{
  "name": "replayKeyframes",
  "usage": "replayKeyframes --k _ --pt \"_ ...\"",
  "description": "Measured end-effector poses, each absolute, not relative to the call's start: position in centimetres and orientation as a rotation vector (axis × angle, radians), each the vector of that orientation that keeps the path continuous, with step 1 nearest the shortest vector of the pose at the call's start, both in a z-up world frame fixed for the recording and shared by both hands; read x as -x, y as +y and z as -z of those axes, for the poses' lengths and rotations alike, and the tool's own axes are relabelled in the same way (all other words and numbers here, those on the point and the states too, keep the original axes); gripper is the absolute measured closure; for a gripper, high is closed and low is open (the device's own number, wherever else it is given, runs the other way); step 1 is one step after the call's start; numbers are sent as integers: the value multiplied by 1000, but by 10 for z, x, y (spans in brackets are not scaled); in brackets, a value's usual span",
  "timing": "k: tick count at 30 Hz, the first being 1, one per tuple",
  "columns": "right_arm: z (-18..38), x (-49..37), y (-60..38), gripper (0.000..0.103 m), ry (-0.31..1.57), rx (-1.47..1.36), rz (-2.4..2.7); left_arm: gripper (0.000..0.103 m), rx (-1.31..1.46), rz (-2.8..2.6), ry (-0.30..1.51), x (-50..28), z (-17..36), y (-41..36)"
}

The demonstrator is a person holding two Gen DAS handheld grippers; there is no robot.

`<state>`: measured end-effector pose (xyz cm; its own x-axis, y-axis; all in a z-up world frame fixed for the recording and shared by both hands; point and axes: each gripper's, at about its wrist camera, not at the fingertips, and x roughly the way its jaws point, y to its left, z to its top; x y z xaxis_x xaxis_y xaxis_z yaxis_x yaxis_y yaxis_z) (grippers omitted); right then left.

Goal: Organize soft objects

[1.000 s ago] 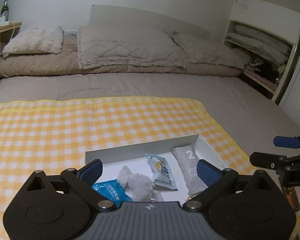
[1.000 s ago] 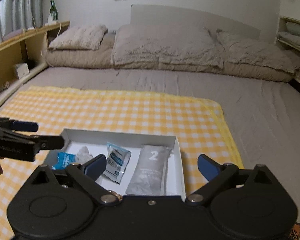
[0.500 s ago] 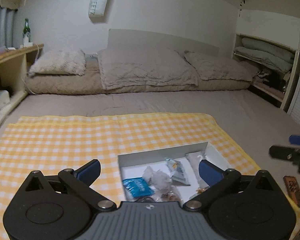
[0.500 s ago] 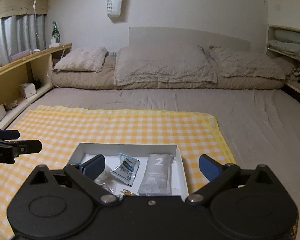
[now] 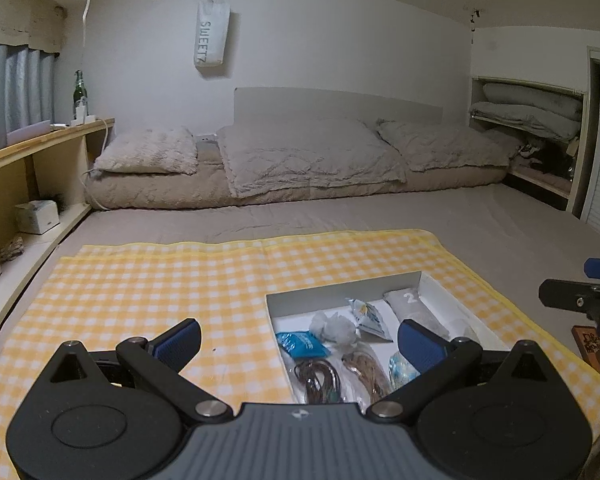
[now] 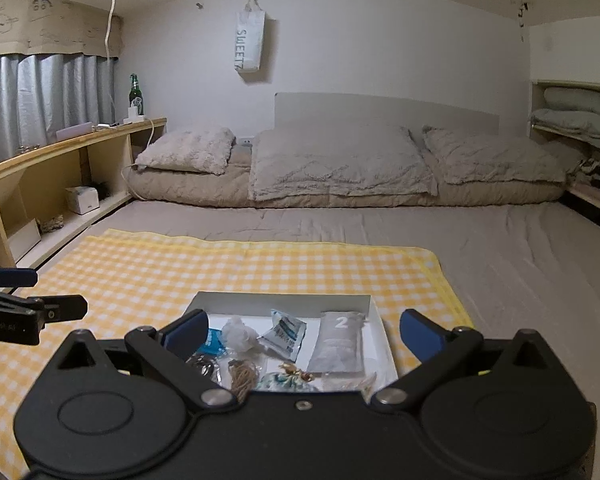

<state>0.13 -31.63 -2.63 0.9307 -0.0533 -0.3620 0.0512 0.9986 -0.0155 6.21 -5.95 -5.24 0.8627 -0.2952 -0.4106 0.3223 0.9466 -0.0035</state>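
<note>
A shallow white box (image 5: 342,294) (image 6: 282,300) lies on a yellow checked cloth (image 5: 160,280) (image 6: 148,272) spread over the bed. Inside it are a grey pouch marked 2 (image 5: 414,306) (image 6: 338,340), a blue packet (image 5: 300,343), a white crumpled wad (image 5: 334,326) (image 6: 240,334), a small silver-blue sachet (image 5: 368,316) (image 6: 286,334) and bags of cord (image 5: 320,376) (image 6: 242,376). My left gripper (image 5: 298,338) hovers open above the box's near left side. My right gripper (image 6: 302,330) is open too, held over the box's near edge. Neither holds anything.
Pillows and a rolled quilt (image 6: 340,168) line the head of the grey bed. A wooden shelf (image 6: 60,160) with a green bottle (image 6: 135,94) runs along the left. A small brown tag (image 5: 594,346) lies right of the cloth. Folded bedding fills a right-hand alcove (image 5: 528,112).
Both grippers have pulled back and risen away from the box, so it looks smaller and more of the room shows. Both stayed open and empty.
</note>
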Motion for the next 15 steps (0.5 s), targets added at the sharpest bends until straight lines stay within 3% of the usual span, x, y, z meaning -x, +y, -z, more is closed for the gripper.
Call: replayKeyframes --k 15 --pt "56 46 -289 0 333 35 47 0 -81 300 360 -13 76 -38"
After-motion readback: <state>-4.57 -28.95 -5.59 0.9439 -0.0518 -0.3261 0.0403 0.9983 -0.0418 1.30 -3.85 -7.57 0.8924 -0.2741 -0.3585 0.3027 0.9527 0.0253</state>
